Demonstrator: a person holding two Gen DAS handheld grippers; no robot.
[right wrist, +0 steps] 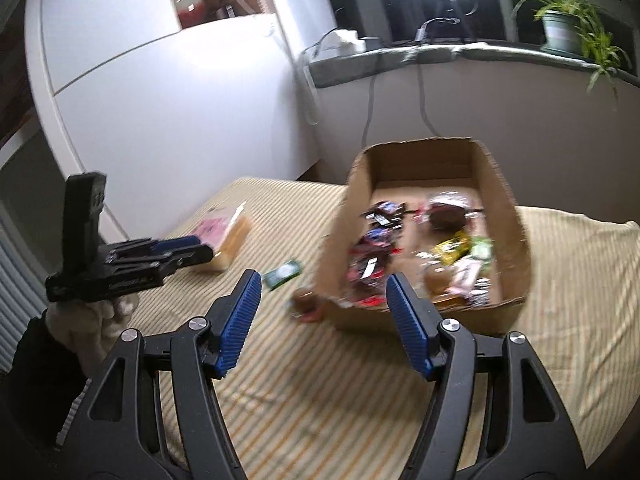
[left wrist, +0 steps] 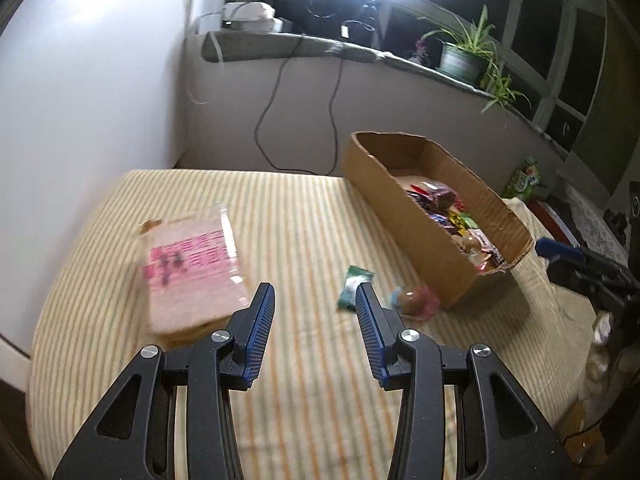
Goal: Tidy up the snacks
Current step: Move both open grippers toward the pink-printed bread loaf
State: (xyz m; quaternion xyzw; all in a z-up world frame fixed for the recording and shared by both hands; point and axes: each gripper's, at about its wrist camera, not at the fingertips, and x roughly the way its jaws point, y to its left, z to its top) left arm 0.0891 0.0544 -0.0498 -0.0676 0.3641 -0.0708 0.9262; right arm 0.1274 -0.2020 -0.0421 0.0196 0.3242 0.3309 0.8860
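A cardboard box [left wrist: 404, 216] [right wrist: 512, 216] with several wrapped snacks inside stands on the striped cloth. Outside it lie a pink-labelled packet of wafers [left wrist: 192, 276] [right wrist: 228, 236], a small green and white packet [left wrist: 354, 286] [right wrist: 284, 274] and a brown round sweet in a pink wrapper [left wrist: 414, 298] [right wrist: 308, 302] by the box's near corner. My left gripper [left wrist: 316, 296] is open and empty above the cloth, between the pink packet and the green packet; it also shows in the right wrist view [right wrist: 192, 246]. My right gripper [right wrist: 322, 284] is open and empty over the box's near left corner.
A window ledge [left wrist: 320, 46] runs behind with cables hanging down, a potted plant [left wrist: 464, 56] [right wrist: 564, 28] and a bright lamp above. A green bag [left wrist: 524, 178] lies beyond the box at the right. A white wall is on the left.
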